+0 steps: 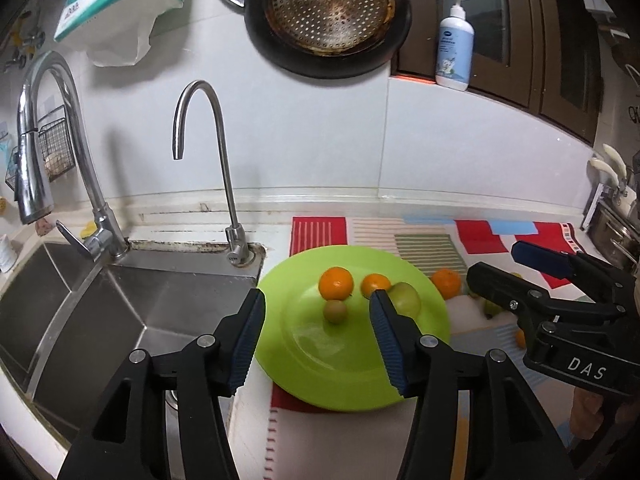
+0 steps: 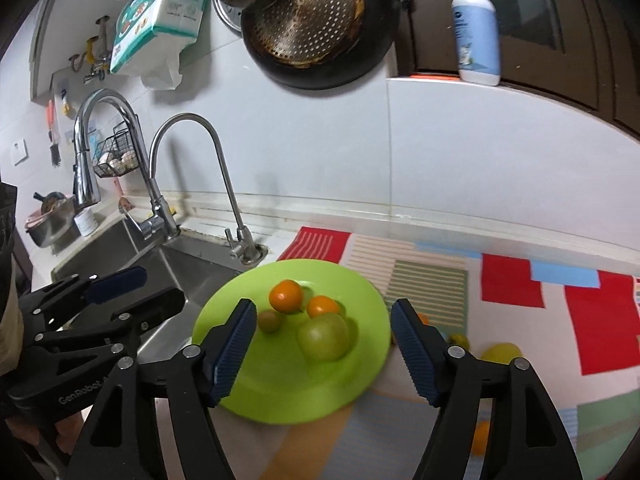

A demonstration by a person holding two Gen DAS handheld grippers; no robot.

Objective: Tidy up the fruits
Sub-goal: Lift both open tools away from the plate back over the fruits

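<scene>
A lime green plate [image 1: 320, 368] [image 2: 280, 392] lies on a patterned mat beside the sink. On it are two oranges [image 1: 336, 282] [image 2: 285, 296], a small brown-green fruit [image 1: 335, 311] [image 2: 269, 321] and a green apple [image 1: 406, 300] [image 2: 323, 337]. My left gripper [image 1: 318, 320] is open and empty above the plate's near left part. My right gripper [image 2: 323, 338] is open and empty, with the apple showing between its fingers. The right gripper [image 1: 504, 264] also shows in the left wrist view, to the right of the plate.
Another orange [image 1: 446, 281] lies on the mat just right of the plate. Small green and yellow fruits [image 2: 500, 354] and an orange [image 2: 480, 436] lie on the mat [image 2: 520, 288] further right. A steel sink [image 1: 100, 312] with two taps [image 1: 224, 176] is left of the plate.
</scene>
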